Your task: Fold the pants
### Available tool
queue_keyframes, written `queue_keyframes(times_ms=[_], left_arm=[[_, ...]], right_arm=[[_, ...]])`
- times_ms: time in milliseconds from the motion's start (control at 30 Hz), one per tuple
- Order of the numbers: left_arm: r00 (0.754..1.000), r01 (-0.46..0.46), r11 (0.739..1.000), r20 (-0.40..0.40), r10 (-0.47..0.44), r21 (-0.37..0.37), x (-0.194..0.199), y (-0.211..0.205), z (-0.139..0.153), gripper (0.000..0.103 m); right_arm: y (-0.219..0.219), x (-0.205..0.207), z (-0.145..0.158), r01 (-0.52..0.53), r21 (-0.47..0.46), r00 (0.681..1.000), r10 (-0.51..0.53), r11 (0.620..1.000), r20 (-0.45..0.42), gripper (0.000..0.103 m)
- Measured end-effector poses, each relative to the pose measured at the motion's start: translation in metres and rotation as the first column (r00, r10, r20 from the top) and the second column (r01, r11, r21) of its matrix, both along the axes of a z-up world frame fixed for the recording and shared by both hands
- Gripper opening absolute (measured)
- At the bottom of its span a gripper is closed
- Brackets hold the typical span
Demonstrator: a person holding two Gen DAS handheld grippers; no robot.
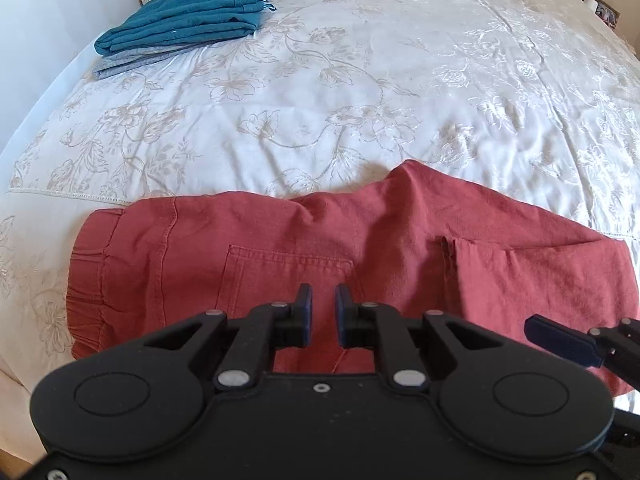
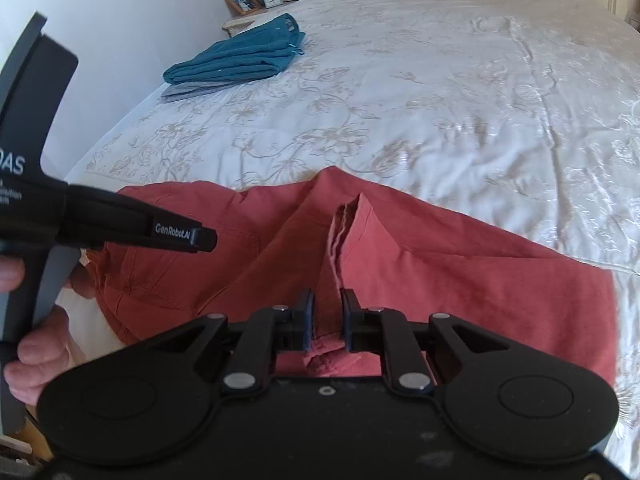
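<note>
Red pants [image 1: 280, 240] lie folded across the near edge of the bed, waistband at the left, a back pocket facing up. My left gripper [image 1: 323, 312] hovers over the pocket with its jaws a little apart and nothing between them. My right gripper [image 2: 327, 316] is at the pants' [image 2: 440, 272] right part, its jaws closed on a bunched hem edge of the red fabric, which rises as a ridge in front of it. The right gripper's finger [image 1: 560, 338] shows at the right of the left wrist view. The left gripper body [image 2: 120, 228] shows at the left of the right wrist view.
The bed has a white floral cover [image 1: 360, 80]. A folded teal garment [image 1: 188, 20] lies on a grey one [image 1: 132, 62] at the far left edge, also in the right wrist view [image 2: 236, 60]. A nightstand [image 2: 256, 4] with lamp and frames stands behind.
</note>
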State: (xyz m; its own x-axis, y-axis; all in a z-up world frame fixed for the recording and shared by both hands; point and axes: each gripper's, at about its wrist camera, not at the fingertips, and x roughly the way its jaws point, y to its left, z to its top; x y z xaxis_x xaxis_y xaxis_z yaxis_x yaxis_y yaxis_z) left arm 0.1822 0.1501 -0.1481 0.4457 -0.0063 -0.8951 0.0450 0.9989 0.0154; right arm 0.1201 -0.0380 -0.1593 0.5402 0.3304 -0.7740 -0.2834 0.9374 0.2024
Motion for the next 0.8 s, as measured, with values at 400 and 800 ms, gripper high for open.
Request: queue_keyframes(times_ms=[400, 800], left_arm=[[0.989, 0.149, 0.987, -0.003, -0.150, -0.064, 0.004, -0.071, -0.014, 0.021], [0.996, 0.014, 1.000, -0.087, -0.013, 0.008, 0.000, -0.062, -0.023, 0.024]], right_arm=[[-0.112, 0.006, 0.001, 0.276, -0.067, 0.959, -0.280, 0.959, -0.048, 0.049], [-0.186, 0.016, -0.043, 0.236, -0.227, 0.935, -0.285, 0.945, -0.213, 0.031]])
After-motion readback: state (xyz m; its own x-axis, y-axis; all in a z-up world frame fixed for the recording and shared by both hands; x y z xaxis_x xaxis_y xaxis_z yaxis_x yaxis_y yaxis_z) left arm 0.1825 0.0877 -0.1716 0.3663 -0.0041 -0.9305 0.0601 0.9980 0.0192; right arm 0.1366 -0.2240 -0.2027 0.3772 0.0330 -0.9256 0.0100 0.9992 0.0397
